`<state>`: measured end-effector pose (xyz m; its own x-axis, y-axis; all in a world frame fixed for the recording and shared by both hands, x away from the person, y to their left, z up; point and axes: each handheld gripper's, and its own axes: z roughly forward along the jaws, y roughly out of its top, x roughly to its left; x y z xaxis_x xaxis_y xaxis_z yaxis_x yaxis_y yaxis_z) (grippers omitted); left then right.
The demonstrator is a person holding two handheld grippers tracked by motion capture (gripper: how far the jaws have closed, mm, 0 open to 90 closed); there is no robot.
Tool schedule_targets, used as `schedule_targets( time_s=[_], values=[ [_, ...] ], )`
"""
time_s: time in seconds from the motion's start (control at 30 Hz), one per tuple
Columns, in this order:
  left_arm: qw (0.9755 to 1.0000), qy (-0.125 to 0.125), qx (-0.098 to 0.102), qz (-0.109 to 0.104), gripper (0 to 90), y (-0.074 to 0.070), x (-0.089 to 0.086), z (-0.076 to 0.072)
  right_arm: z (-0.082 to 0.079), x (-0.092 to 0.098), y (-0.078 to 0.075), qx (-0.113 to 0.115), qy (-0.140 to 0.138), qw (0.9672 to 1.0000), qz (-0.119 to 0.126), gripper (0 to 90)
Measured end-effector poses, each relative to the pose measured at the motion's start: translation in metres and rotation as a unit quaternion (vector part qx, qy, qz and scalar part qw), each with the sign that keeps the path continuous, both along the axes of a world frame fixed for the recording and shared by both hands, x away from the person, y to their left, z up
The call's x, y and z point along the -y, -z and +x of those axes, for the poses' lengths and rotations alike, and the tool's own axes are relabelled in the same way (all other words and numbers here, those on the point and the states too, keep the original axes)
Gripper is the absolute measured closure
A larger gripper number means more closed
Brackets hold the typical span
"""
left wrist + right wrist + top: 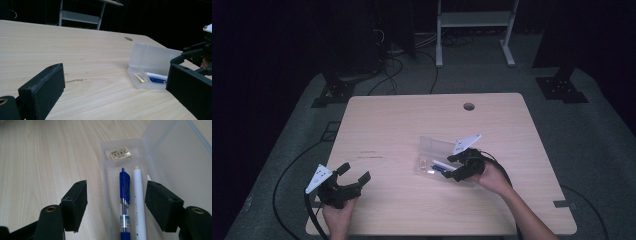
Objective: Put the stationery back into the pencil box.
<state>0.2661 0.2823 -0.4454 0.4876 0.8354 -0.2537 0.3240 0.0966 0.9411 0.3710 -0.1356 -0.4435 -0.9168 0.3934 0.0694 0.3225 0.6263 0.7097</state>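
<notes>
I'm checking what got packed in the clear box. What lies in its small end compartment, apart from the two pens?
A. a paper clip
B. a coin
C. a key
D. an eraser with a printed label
D: in the right gripper view, an eraser with a printed label sits in the end compartment of the clear box, beyond the blue pen and the white pen.

High view: above near edge, facing far. Gripper views: low, close, apparently both sharing the clear case [150, 67] with it.
</notes>
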Motion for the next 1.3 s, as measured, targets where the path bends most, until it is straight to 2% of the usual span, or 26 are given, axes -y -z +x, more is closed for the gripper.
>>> schedule_targets(
  time_s=[0.63, 1.3],
  values=[
    [1.0, 0.002, 0.0, 0.002, 1.2, 0.0, 0.002, 0.0, -0.008, 0.031, 0.003, 0.003, 0.022, 0.9997, 0.008, 33.0],
    [1.0, 0.004, 0.0, 0.006, 1.1, 0.0, 0.004, 0.001, -0.015, 0.051, 0.002, 0.01, 0.033, 0.9994, 0.012, 32.5]
  ],
)
